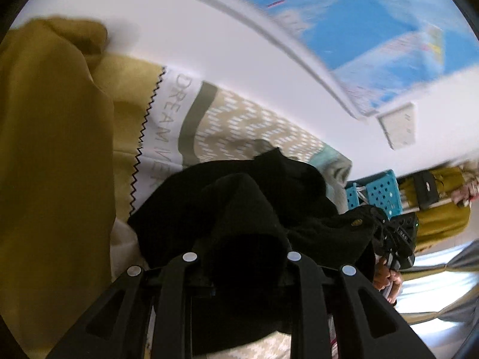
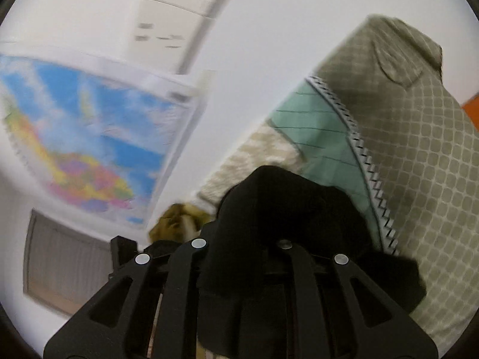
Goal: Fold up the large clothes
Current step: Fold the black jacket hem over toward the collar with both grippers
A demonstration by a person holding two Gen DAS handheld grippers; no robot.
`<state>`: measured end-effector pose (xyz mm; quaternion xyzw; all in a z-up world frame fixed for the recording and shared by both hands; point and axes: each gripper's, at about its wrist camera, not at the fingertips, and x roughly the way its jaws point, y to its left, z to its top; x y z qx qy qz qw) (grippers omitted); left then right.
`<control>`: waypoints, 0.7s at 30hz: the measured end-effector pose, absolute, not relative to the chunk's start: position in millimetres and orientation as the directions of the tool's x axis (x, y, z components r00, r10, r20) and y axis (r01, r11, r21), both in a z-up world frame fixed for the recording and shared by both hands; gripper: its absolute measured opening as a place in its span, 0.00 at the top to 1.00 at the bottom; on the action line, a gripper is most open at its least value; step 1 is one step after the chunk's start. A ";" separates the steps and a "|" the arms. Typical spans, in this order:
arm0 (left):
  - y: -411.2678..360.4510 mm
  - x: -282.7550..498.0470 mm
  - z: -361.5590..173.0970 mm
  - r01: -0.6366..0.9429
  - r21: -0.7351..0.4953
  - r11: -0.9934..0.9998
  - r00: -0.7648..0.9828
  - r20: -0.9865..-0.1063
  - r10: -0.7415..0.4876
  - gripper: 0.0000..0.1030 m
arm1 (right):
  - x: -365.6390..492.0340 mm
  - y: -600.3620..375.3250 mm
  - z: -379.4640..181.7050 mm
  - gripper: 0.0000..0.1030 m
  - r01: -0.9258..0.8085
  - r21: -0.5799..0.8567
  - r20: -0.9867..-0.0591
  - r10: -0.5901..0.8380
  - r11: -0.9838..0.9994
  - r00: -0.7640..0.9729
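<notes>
Both claws narrow, each pinching black garment [image 1: 239, 209]: left gripper [image 1: 242, 257] and right gripper [image 2: 242, 243] equally near, cloth bunched straight ahead over bedspread [image 1: 239, 119].

My left gripper [image 1: 242, 257] is matte black plastic: two broad arms on each side, each with a triangular cut-out and capped by a round silver rivet. My right gripper [image 2: 242, 249] is built the same, four silver rivets in a row. In the left wrist view it [image 1: 398, 239] shows as a boxy black body with a tiny green light
</notes>
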<state>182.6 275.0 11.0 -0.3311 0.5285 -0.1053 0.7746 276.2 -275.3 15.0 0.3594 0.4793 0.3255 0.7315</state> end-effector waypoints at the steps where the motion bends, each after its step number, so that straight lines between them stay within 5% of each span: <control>1: 275.9 188.4 4.9 -0.193 -0.633 0.749 0.407 -0.746 -0.526 0.77 | 280.5 -273.4 9.0 0.84 -0.115 0.833 -0.484 0.813 0.541 0.325; 6: 284.9 201.1 -10.6 -0.217 -0.667 0.713 0.381 -0.730 -0.567 0.60 | 294.8 -264.9 -6.7 0.74 -0.073 0.809 -0.539 0.785 0.584 0.306; 8: 291.8 198.6 -9.9 -0.229 -0.692 0.685 0.406 -0.707 -0.579 0.58 | 296.7 -265.1 -5.4 0.37 -0.076 0.804 -0.542 0.780 0.590 0.313; 9: 293.8 196.7 -8.2 -0.231 -0.702 0.674 0.422 -0.696 -0.581 0.51 | 296.6 -267.3 -1.6 0.29 -0.078 0.780 -0.563 0.751 0.621 0.345; 10: 297.4 192.2 -5.4 -0.224 -0.719 0.658 0.447 -0.676 -0.586 0.41 | 296.4 -270.1 2.2 0.26 -0.083 0.764 -0.574 0.732 0.640 0.365; 16: 287.7 161.2 26.0 -0.085 -0.681 0.728 0.546 -0.643 -0.537 0.29 | 281.5 -271.6 12.8 0.26 -0.183 0.711 -0.593 0.719 0.679 0.362; 21: 218.9 138.9 40.9 0.121 -0.445 0.887 0.509 -0.739 -0.441 0.25 | 246.2 -254.8 30.4 0.26 -0.353 0.533 -0.667 0.639 0.769 0.384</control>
